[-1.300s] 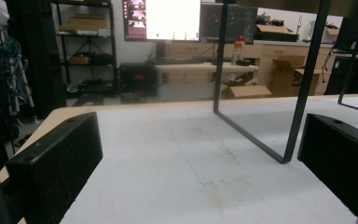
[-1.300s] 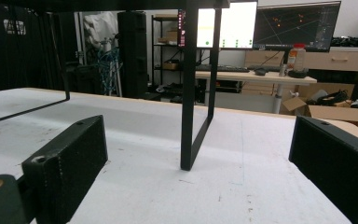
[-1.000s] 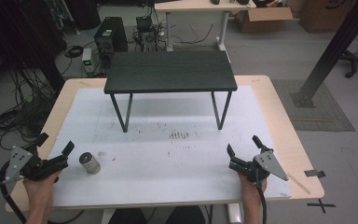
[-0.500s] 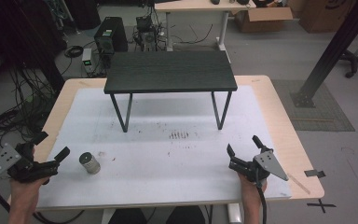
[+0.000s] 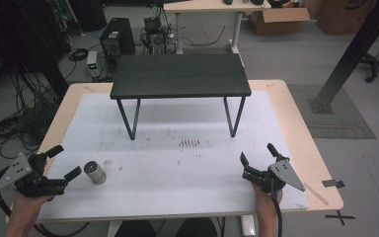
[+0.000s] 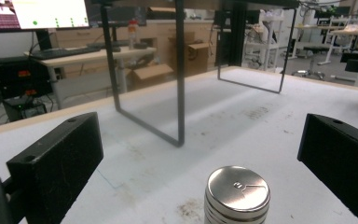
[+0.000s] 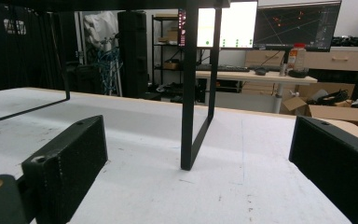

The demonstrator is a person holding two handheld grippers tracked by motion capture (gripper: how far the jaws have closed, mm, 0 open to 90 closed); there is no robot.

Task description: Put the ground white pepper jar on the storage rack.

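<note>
White tabletop carries a metal tin at three o'clock of the gaping left tongs; probably close squarely, level. Right tongs idle, agape.

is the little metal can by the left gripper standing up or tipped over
Upright. The metal can stands on the white mat, flat lid facing up, between the open left gripper's jaws, touching neither.

Lab: monitors, cables, cardboard boxes
</note>
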